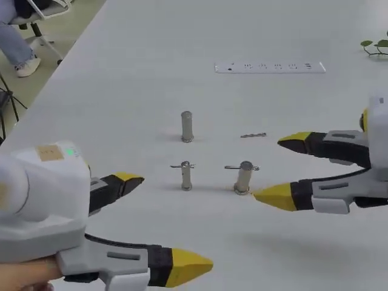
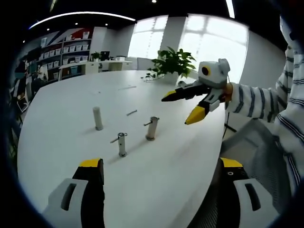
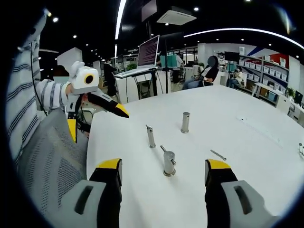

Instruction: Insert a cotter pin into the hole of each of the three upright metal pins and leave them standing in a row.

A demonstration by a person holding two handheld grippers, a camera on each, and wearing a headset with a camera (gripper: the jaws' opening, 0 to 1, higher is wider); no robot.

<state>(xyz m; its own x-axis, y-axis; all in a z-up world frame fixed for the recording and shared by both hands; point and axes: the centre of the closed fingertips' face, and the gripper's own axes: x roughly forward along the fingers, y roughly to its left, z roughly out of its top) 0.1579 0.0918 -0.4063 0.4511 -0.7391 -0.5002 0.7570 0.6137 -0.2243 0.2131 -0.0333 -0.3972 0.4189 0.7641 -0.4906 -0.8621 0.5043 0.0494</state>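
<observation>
The right gripper (image 1: 270, 168) hangs with its jaws spread wide and nothing between them, tips aimed in over the table (image 1: 121, 79) from 3 o'clock. That looks like a free hand ready to fetch the last piece. Just at its 9 o'clock stands the right pin (image 1: 244, 177), and further along the same line the left pin (image 1: 186, 175); both are upright and already cross-pinned near the top. At the gripper's 11 o'clock the loose cotter (image 1: 253, 135) lies flat on the table, near but untouched, and it points roughly toward the bare pin (image 1: 187, 126) at its 9 o'clock. That pin stands upright at 12 o'clock from the left pin, so the three form a corner rather than a row. The left gripper (image 1: 163, 221) is likewise agape and empty, and it waits low at 7 o'clock from the left pin, well apart. I judge it is held back to steady the bare pin while the cotter goes in. Two of three look done; the bare pin will also need to be brought into line. A power strip (image 1: 270, 67) lies far off at 12 o'clock.
</observation>
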